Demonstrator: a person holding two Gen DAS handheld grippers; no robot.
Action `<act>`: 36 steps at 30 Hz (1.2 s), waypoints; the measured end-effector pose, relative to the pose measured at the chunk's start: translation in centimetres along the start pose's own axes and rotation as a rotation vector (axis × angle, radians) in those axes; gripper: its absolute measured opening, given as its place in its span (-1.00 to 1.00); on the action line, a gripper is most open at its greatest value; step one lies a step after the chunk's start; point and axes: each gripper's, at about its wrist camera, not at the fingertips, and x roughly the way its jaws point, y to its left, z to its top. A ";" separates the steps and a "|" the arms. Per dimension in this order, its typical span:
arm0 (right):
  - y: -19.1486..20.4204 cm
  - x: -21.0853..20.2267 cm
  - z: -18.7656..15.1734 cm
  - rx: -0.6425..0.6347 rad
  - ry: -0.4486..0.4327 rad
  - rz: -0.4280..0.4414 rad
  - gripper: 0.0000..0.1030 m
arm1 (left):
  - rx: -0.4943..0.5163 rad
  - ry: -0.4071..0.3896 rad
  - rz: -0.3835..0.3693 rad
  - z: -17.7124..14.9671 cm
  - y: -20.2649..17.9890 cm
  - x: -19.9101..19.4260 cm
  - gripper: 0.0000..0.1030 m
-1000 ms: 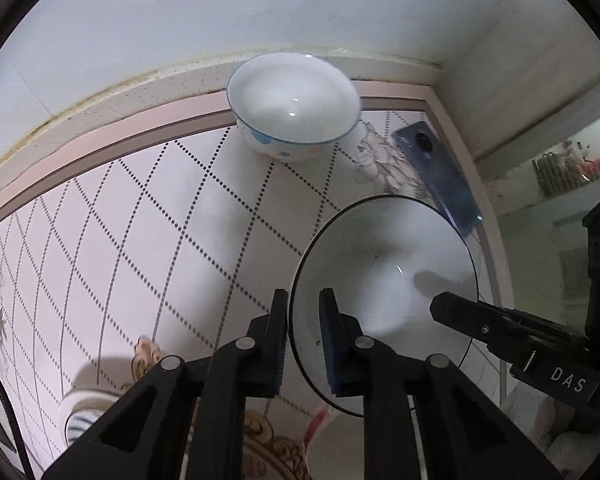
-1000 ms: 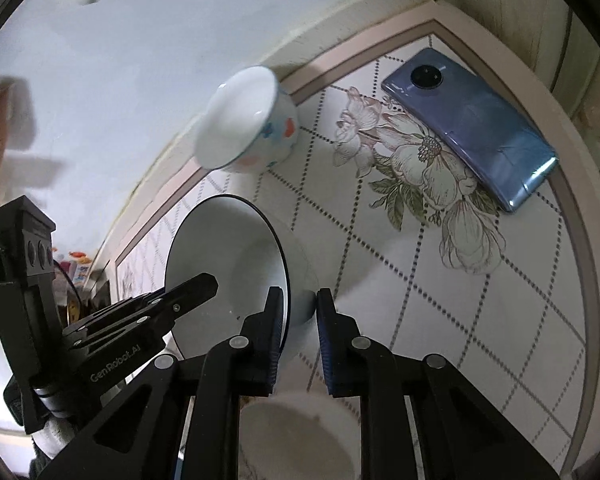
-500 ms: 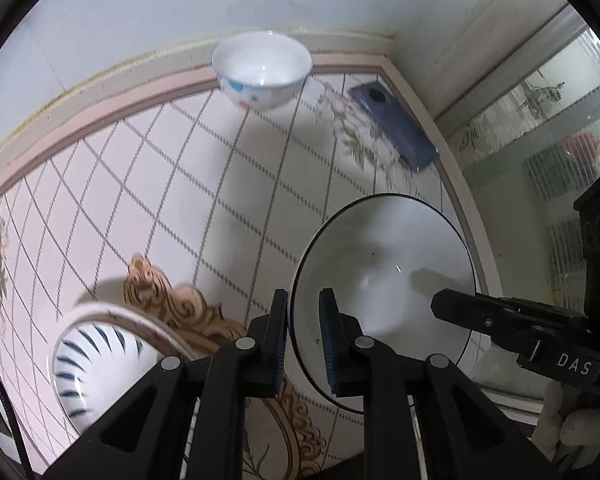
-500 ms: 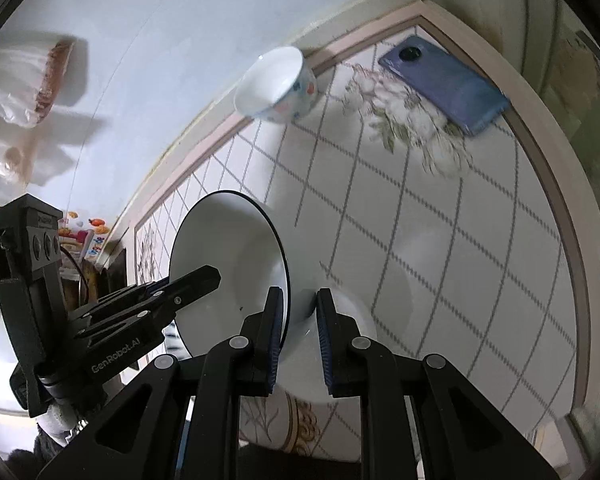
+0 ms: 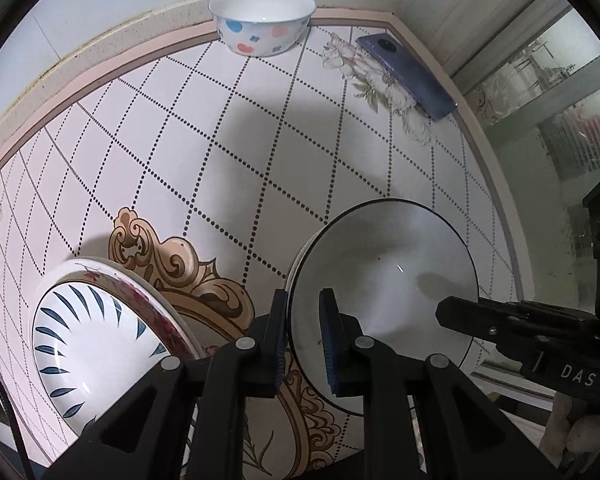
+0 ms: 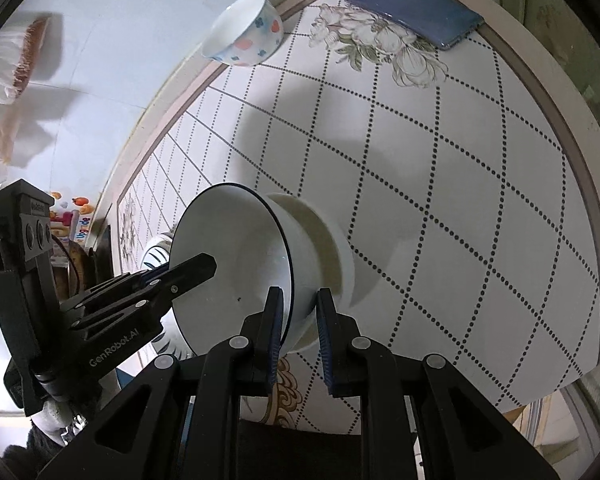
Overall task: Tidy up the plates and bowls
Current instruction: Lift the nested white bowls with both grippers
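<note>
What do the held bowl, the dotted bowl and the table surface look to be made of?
Held bowl: likely glazed ceramic, glossy white with a thin dark rim line and a small highlight.
Dotted bowl: likely glazed ceramic, printed blue and pink spots.
Table surface: smooth printed covering, perhaps vinyl or laminate; cannot tell.

Between the black fingers (image 5: 279,316) sits a white bowl (image 5: 384,296) with a thin dark-blue rim. Left of them, a white plate (image 5: 88,344) bears blue leaf strokes. Far ahead, a white bowl with pink and blue spots (image 5: 262,26); the worktop (image 5: 204,152) is white, dotted in black diamonds.
</note>
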 end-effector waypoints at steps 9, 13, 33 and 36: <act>-0.5 0.5 0.2 0.005 0.007 -0.009 -0.64 | 0.030 0.001 0.041 0.0 -0.5 0.7 -0.74; -0.1 0.4 0.2 -0.014 0.013 -0.026 -0.64 | 0.034 0.005 0.050 0.0 -0.5 0.8 -0.74; 1.0 -2.8 3.0 -0.013 -0.011 0.014 -0.41 | -0.023 -0.096 0.003 3.6 0.1 -4.9 -0.59; 1.9 -3.9 6.1 -0.025 -0.050 0.033 0.01 | -0.076 -0.136 0.002 7.6 1.3 -5.7 -0.48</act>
